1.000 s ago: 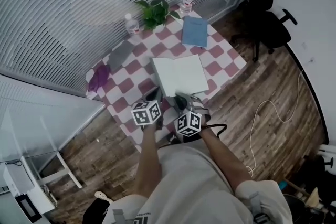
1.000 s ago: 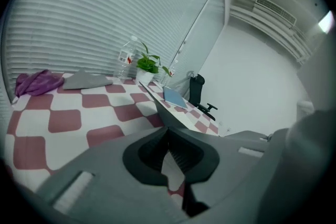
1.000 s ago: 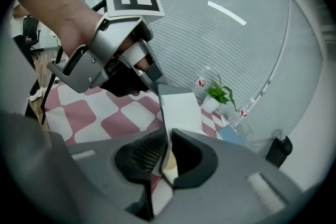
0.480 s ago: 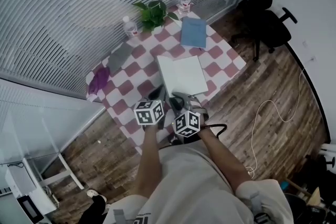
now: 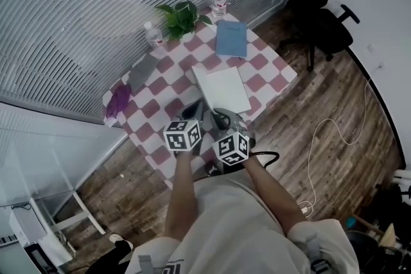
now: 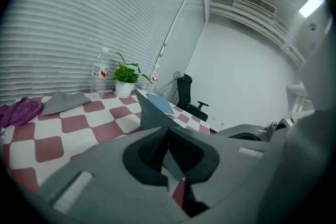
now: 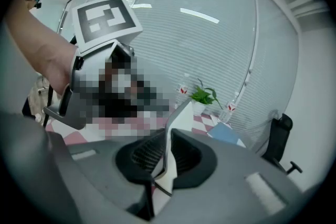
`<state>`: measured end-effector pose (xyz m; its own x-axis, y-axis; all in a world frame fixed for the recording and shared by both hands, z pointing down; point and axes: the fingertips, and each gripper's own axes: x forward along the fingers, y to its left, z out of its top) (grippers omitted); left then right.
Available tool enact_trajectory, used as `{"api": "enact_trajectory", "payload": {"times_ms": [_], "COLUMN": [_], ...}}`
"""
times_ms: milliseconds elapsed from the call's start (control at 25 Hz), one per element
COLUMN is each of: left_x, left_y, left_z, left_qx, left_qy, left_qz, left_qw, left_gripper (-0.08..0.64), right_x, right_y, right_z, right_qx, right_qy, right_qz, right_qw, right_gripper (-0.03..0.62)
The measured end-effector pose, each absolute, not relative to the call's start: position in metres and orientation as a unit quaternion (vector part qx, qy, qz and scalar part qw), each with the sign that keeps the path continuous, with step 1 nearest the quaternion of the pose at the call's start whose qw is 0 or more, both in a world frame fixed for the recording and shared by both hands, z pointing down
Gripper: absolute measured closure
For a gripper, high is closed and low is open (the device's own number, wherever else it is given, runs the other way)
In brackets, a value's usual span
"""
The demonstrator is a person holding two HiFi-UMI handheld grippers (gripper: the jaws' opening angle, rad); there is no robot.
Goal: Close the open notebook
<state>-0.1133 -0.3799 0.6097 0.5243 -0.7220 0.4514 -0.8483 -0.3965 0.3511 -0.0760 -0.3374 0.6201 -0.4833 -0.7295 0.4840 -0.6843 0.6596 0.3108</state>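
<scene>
Now left gripper pinches the raised half of the notebook. Also right gripper, jaws just closing, nips its white edge.

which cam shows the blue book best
The head view: the blue book lies whole and flat on the checkered table, near the plant. The left gripper view shows only a small strip of it by the raised notebook; the right gripper view shows part of it, at a low slant.

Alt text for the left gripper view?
The left gripper pinches a notebook by its raised cover above a red-and-white checkered table. Beyond are a potted plant, two water bottles, a grey cloth, a purple cloth and a black office chair.
</scene>
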Motion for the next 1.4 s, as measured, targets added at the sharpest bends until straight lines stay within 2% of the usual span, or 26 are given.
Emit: {"api": "enact_trajectory", "payload": {"times_ms": [760,1400], "left_x": [-0.114,-0.113], "left_y": [-0.359,-0.356], "left_z": [0.619,0.631], "left_qx": [0.824,0.821], "left_qy": [-0.477,-0.477], "left_qz": [0.130,0.141], "left_qw": [0.276,0.281], "left_gripper": [0.552,0.552], "right_x": [0.026,0.050], "right_y": [-0.357,-0.364], "right_z": [0.658,0.694], "right_qx": [0.513,0.522], "right_qy": [-0.806,-0.790], "right_qz": [0.075,0.133], "right_qw": [0.285,0.292], "right_gripper": [0.552,0.543]}}
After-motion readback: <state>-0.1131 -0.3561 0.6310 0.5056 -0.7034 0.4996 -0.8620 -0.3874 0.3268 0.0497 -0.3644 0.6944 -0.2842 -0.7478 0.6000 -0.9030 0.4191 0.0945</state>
